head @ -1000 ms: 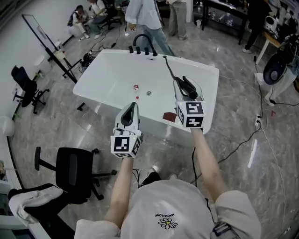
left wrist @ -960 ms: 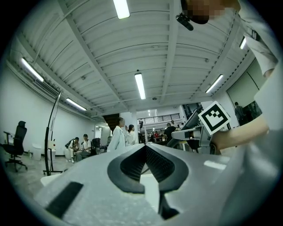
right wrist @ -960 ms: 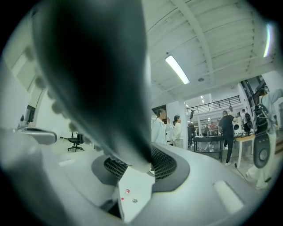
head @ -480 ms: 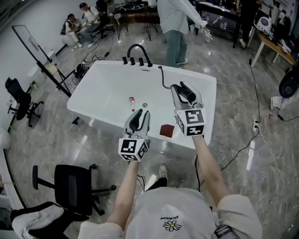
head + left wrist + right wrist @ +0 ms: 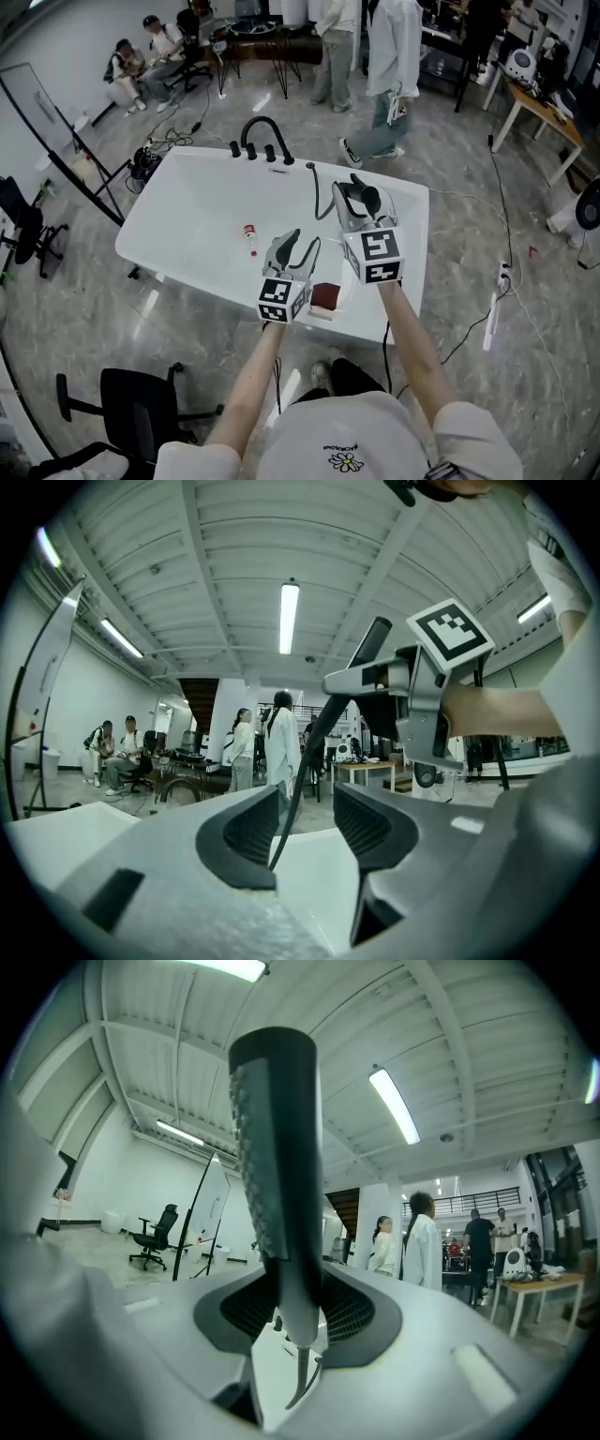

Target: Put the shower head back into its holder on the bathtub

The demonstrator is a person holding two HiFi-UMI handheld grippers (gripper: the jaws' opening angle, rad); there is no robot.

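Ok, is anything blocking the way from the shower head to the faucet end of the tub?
Nothing visible. The right claw grips the shower head over the bathtub; only its own hose hangs between it and the faucet.

Floor and tub: white bathtub (image 5: pixel 187 216) standing on a grey polished floor (image 5: pixel 525 394).
In the tub, a small red-and-white bottle (image 5: pixel 249 232) lies left of the left tool (image 5: pixel 302 246), apart from it. A dark red block (image 5: pixel 324 297) sits on the near rim beside that tool's marker cube. Black faucet (image 5: pixel 260 136) beyond. Black office chair (image 5: pixel 141 403) on the floor, behind and left.
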